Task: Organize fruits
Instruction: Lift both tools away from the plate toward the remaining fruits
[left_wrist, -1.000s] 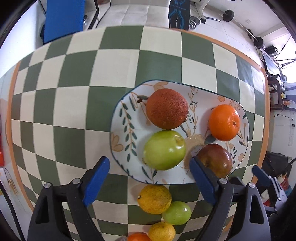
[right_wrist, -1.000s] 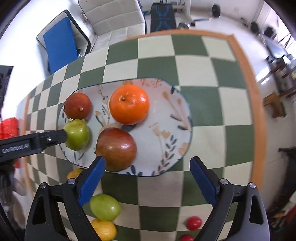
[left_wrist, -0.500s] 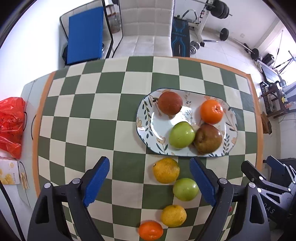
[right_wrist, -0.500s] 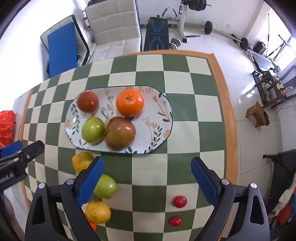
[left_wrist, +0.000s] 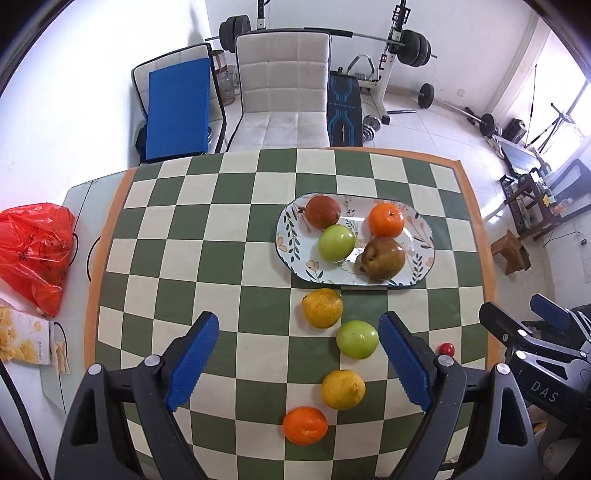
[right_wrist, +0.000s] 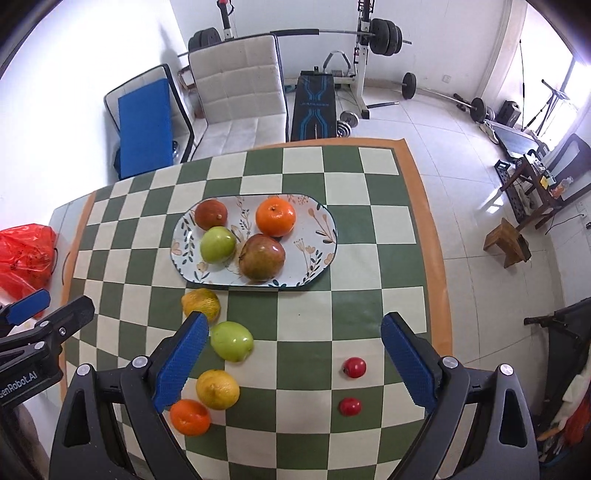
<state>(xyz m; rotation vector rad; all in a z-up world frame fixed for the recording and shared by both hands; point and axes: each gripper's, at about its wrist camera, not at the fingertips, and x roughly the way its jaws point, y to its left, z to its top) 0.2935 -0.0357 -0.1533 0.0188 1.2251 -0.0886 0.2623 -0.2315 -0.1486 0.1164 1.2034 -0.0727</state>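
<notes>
A floral oval plate (left_wrist: 421, 236) (right_wrist: 325, 229) holds a dark red-brown fruit (left_wrist: 323, 211), an orange (left_wrist: 386, 220), a green apple (left_wrist: 336, 243) and a red-brown apple (left_wrist: 382, 257). On the checked cloth in front of it lie a yellow fruit (left_wrist: 322, 307), a green apple (left_wrist: 357, 339), a lemon (left_wrist: 342, 388) and a small orange (left_wrist: 305, 424). Two small red fruits (right_wrist: 354, 367) (right_wrist: 350, 406) lie to the right. My left gripper (left_wrist: 299, 362) and right gripper (right_wrist: 291, 362) both hover open and empty, high above the loose fruit.
A red plastic bag (left_wrist: 35, 251) and a snack box (left_wrist: 24, 341) sit off the cloth at the left. A padded chair (left_wrist: 282, 92) and a blue board (left_wrist: 177, 110) stand behind the table. Gym weights fill the back of the room.
Both grippers have pulled up and back from close over the plate, so the whole table and room now show. The fruit has not moved.
</notes>
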